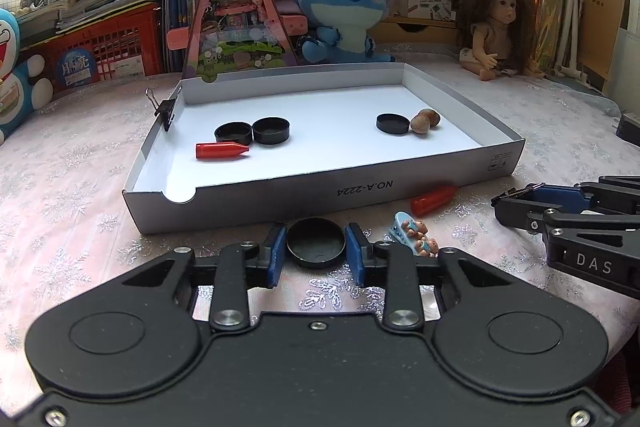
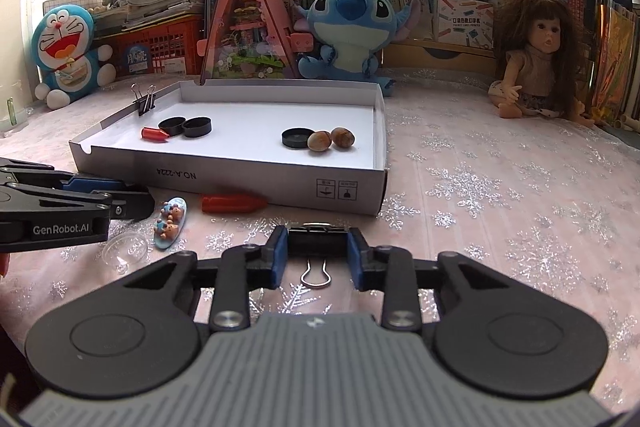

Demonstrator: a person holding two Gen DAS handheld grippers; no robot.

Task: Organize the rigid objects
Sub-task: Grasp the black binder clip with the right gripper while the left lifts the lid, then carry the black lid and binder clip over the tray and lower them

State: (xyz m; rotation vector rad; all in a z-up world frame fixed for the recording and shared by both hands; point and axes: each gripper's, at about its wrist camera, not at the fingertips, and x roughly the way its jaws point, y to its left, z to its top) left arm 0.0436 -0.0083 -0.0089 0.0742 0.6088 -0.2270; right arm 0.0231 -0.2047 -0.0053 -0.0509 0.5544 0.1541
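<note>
A white cardboard tray (image 1: 280,193) (image 2: 240,183) holds three black caps (image 1: 271,131), a red cone (image 1: 220,151) and two nuts (image 1: 426,122), with a binder clip (image 1: 166,109) on its left wall. My left gripper (image 1: 316,247) is shut on a black cap (image 1: 316,242) on the tablecloth in front of the tray. My right gripper (image 2: 318,247) is shut on a black binder clip (image 2: 318,243) lying on the cloth; it also shows at the right of the left wrist view (image 1: 496,203). A second red cone (image 1: 432,201) (image 2: 232,203) and a bear hair clip (image 1: 414,233) (image 2: 170,223) lie between the grippers.
A clear plastic dome (image 2: 124,249) lies by the left gripper. Behind the tray stand a pink triangular toy house (image 1: 236,15), a Stitch plush (image 1: 344,7), a doll (image 1: 496,27), a Doraemon plush (image 2: 68,47), red crates and stacked books.
</note>
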